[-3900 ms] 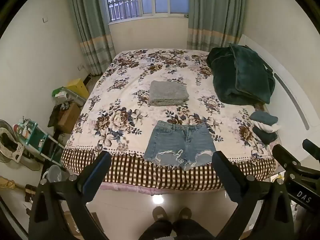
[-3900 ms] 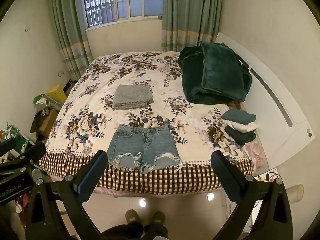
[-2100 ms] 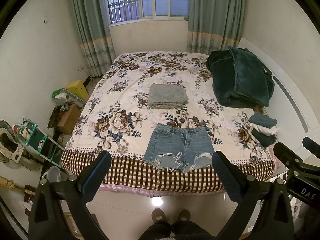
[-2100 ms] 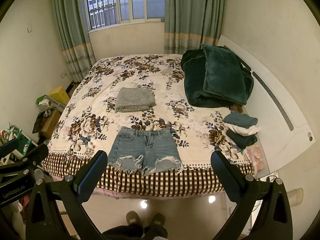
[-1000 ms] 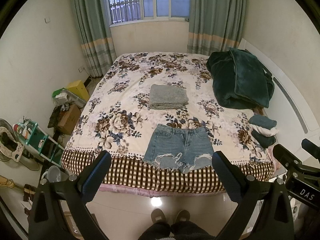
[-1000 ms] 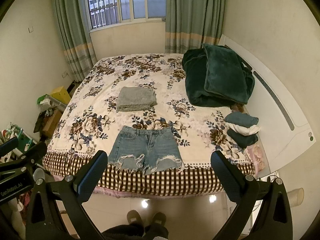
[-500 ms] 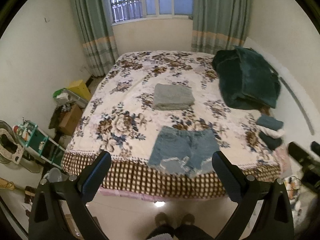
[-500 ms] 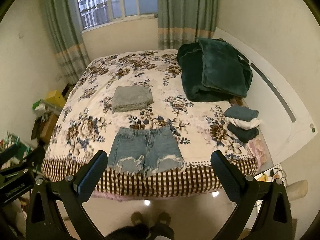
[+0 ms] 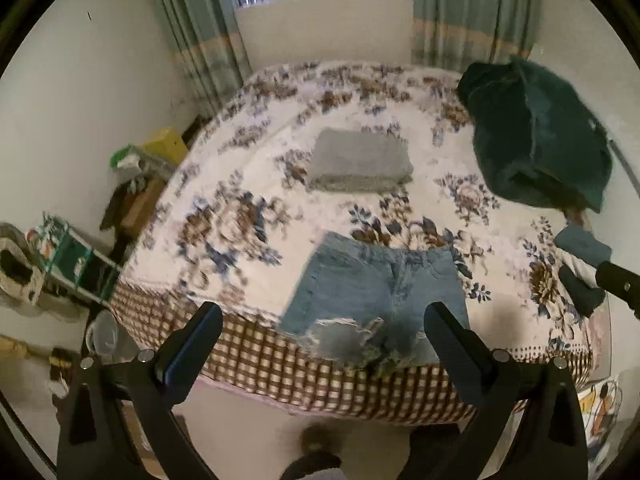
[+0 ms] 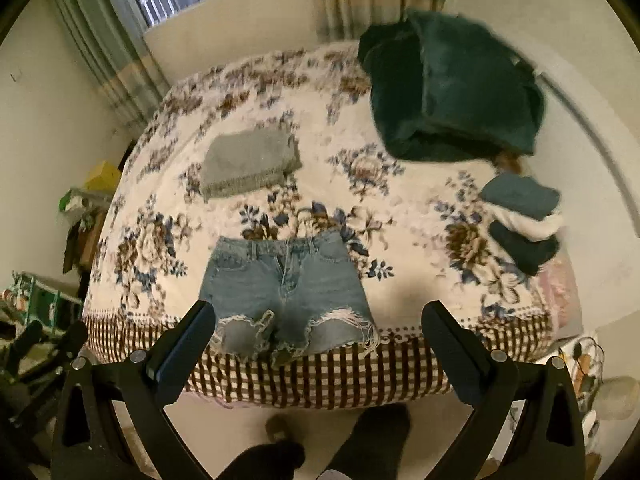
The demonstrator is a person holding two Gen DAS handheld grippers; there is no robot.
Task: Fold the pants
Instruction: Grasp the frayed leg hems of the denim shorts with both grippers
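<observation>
1. A wide bed with a cream floral bedspread [image 9: 248, 216] [image 10: 412, 216] fills most of both wrist views; its near edge carries a brown-and-white checked border that hangs toward the floor.
2. A bulky dark green plush blanket [image 9: 536, 136] [image 10: 452, 88], loosely heaped, lies on the far right part of the bed, next to the white headboard.
3. The pair of light blue denim shorts with frayed hems [image 9: 376, 292] [image 10: 284, 288] lies flat and unfolded at the near edge of the bed, waistband toward the window. The ragged leg openings reach onto the checked border.
4. A folded grey towel [image 9: 360, 160] [image 10: 248, 160] rests behind the shorts toward the middle of the bed, apart from them.
5. A small stack of folded cloths in dark teal and white [image 10: 520, 220] [image 9: 580, 256] sits at the right edge of the bed, well apart from the shorts.
6. The left gripper [image 9: 320, 336], black with two fingers, hovers in front of the bed's near edge, spread wide and grasping nothing. The shorts' hems show in the gap between its tips.
7. The right gripper [image 10: 316, 332] hangs likewise in front of the bed with its fingers released and wide apart, empty, the shorts' frayed hems between its tips.
8. Both views are motion-blurred, the left one more so.
</observation>
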